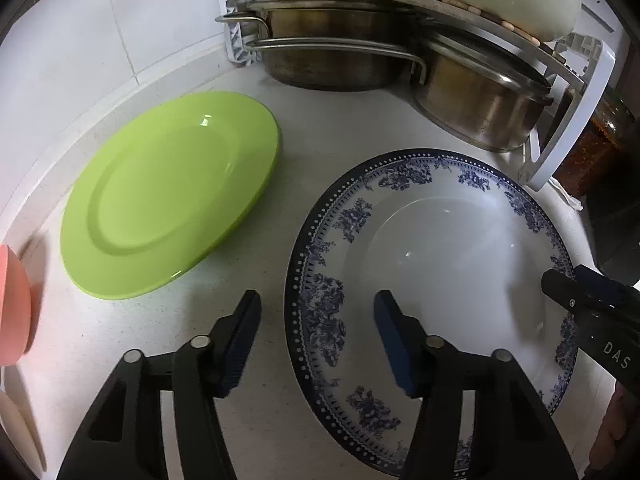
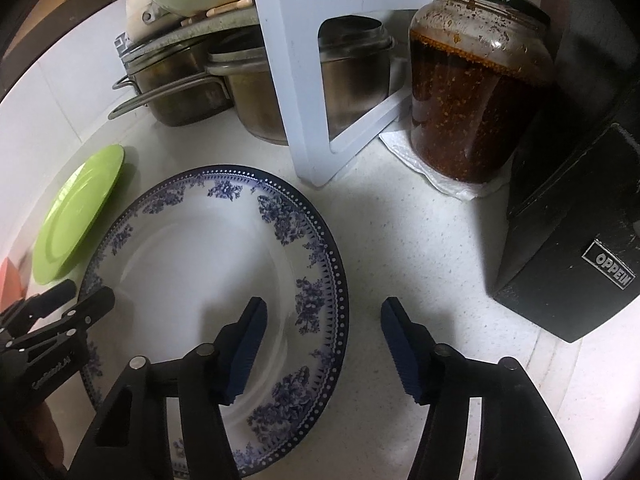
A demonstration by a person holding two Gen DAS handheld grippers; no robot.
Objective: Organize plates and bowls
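A blue-and-white floral plate [image 1: 440,256] lies flat on the white counter; it also shows in the right wrist view [image 2: 188,264]. A green plate [image 1: 168,196] lies to its left, seen too in the right wrist view [image 2: 76,216]. My left gripper [image 1: 318,312] is open, straddling the floral plate's left rim, one finger over the plate and one over the counter. My right gripper [image 2: 324,320] is open, straddling the plate's right rim. Each gripper shows in the other's view. A pink dish [image 1: 14,308] sits at the far left edge.
A white rack [image 2: 296,80] holds steel pots [image 1: 344,52] under its shelf and pale dishes on top. A glass jar of chili sauce [image 2: 476,92] stands on a paper towel beside a black box [image 2: 576,232] at the right.
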